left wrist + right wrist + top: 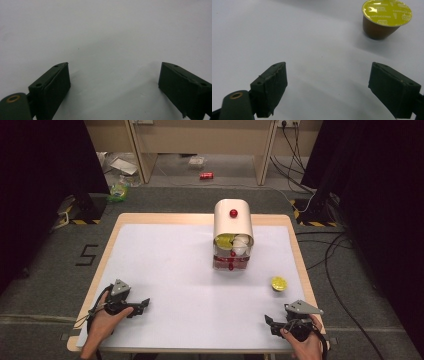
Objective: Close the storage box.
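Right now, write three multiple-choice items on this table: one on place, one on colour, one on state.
1. The loose coffee capsule stands nearest:
A. the right tool
B. the left tool
C. the table's far left corner

2. The capsule's lid is:
A. red
B. yellow
C. blue

3. The right tool is:
A. shut on the capsule
B. shut, empty
C. open, empty

Answers: 1 A, the high view puts the capsule just ahead of the right tool. 2 B, the lid shows yellow. 3 C, the jaws stand wide apart over bare table.
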Available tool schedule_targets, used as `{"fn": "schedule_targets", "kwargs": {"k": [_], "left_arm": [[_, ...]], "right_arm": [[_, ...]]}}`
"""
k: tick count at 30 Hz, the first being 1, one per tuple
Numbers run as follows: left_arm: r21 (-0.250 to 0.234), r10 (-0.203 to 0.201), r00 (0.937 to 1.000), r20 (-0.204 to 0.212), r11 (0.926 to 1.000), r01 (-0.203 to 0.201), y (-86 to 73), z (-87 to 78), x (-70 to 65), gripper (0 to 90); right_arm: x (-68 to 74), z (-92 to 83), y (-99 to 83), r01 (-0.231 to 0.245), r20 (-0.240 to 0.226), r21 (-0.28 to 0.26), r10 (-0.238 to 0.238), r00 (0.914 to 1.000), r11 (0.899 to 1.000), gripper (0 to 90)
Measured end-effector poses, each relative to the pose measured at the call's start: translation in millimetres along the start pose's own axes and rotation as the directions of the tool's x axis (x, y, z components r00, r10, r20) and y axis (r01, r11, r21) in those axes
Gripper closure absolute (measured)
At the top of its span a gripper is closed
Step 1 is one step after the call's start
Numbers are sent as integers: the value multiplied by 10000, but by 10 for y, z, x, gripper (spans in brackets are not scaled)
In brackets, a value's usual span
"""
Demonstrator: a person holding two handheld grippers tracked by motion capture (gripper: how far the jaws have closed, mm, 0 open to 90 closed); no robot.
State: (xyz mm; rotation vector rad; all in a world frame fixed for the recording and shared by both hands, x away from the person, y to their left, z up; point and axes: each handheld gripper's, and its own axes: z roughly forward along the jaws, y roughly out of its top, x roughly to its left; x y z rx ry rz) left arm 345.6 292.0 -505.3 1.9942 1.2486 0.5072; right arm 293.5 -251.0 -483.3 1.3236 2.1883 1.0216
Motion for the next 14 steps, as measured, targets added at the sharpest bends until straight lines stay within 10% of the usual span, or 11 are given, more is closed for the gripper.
{"fn": "schedule_targets", "kwargs": {"k": [14], "left_arm": [[1,0,10000,0,10000,0,0,0,0,98]], "right_arm": [[8,39,-61,74,119,748,-83,9999,9972,157]]}}
